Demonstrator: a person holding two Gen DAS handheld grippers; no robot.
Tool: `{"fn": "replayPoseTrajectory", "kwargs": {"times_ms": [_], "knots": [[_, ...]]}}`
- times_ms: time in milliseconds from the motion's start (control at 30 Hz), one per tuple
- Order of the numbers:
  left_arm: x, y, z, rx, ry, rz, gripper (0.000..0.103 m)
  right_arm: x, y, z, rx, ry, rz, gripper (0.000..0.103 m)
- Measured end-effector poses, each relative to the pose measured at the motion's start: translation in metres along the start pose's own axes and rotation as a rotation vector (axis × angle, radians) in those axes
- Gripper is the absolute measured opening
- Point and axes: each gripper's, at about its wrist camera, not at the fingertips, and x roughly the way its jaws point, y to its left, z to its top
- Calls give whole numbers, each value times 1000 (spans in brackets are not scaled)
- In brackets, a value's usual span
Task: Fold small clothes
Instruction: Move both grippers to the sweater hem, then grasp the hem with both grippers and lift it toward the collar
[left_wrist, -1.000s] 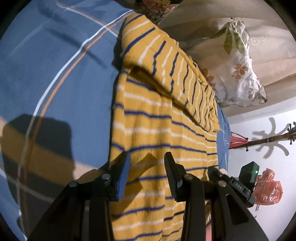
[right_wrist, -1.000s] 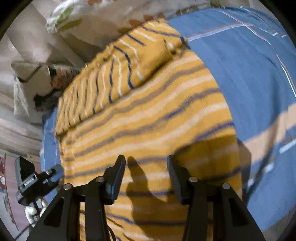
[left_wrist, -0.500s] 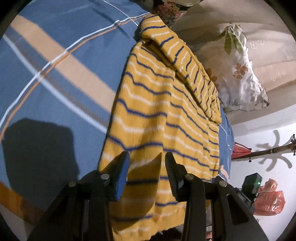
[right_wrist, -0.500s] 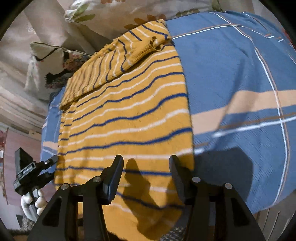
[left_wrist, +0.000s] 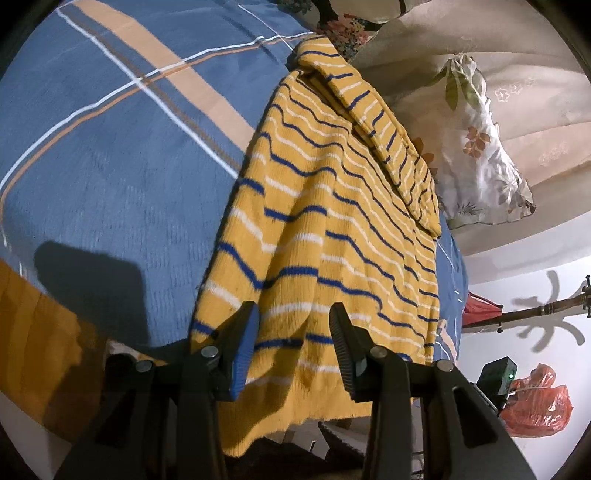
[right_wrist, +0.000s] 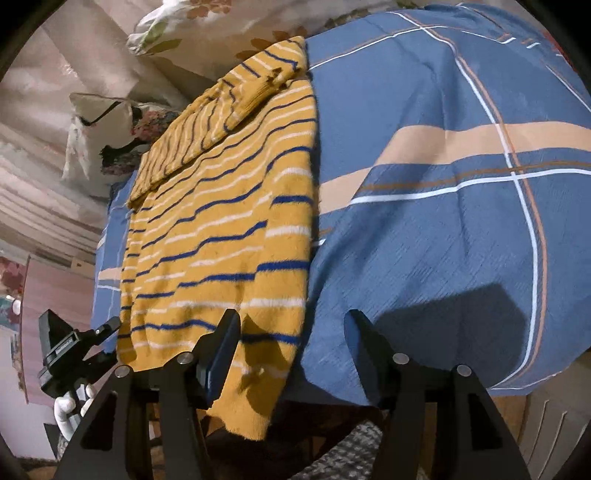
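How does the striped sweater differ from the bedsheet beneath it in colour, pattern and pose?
The sweater is yellow with thin blue and white stripes; the bedsheet is blue with a wide plaid. The sweater's hem hangs over the bed edge, a sleeve folded across; the bedsheet lies spread flat. Both are fabric.

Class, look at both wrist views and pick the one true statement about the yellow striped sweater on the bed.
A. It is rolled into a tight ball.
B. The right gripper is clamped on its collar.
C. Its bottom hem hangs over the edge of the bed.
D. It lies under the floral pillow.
C: the sweater lies spread on the blue bedsheet, its hem drooping past the bed edge; both the left gripper and right gripper are open, gripping nothing.
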Motion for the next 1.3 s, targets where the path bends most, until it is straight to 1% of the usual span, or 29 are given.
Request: {"fn": "replayPoseTrajectory", "kwargs": {"times_ms": [167,267,333,433,500,600,633,667,700,733,767,800,867,933,1033,1067,1200,1233,1300], "knots": [[-6,4,-12,-3,4,-15,38,6,9,-7,-38,41,62,65],[-7,8,-20,-15,15,-52,40,11,10,-11,-40,82,139,65],[-6,10,-23,-21,23,-73,40,19,10,-15,-29,134,208,65],[-5,12,-25,-28,27,-89,41,29,12,-23,-25,172,237,65],[-4,13,-25,-30,30,-101,45,33,14,-23,-31,182,240,66],[0,13,-25,-28,47,-96,46,35,20,-22,-56,194,232,67],[1,11,-25,-22,60,-87,46,35,21,-21,-62,196,227,62],[2,10,-26,-15,76,-83,44,35,23,-20,-69,197,219,41],[2,10,-26,-10,89,-80,28,35,23,-20,-78,200,208,25],[2,10,-25,-5,104,-66,14,35,24,-19,-79,211,197,13],[1,11,-25,-8,111,-57,3,35,23,-19,-71,219,192,12],[-2,14,-24,-15,106,-54,3,35,24,-19,-73,222,190,12],[-11,20,-24,-35,87,-43,3,34,30,-19,-123,229,168,11],[-20,26,-25,-58,74,-51,3,28,39,-23,-182,245,164,10],[-36,34,-31,-85,60,-62,2,16,39,-32,-220,268,160,9],[-40,37,-34,-95,63,-64,0,13,38,-35,-220,275,162,8],[-45,47,-48,-130,84,-42,0,4,26,-42,-172,284,164,7],[-47,49,-49,-131,75,-35,0,5,24,-41,-160,281,164,7],[-51,50,-47,-123,46,-47,0,12,22,-37,-143,276,158,7]]}}
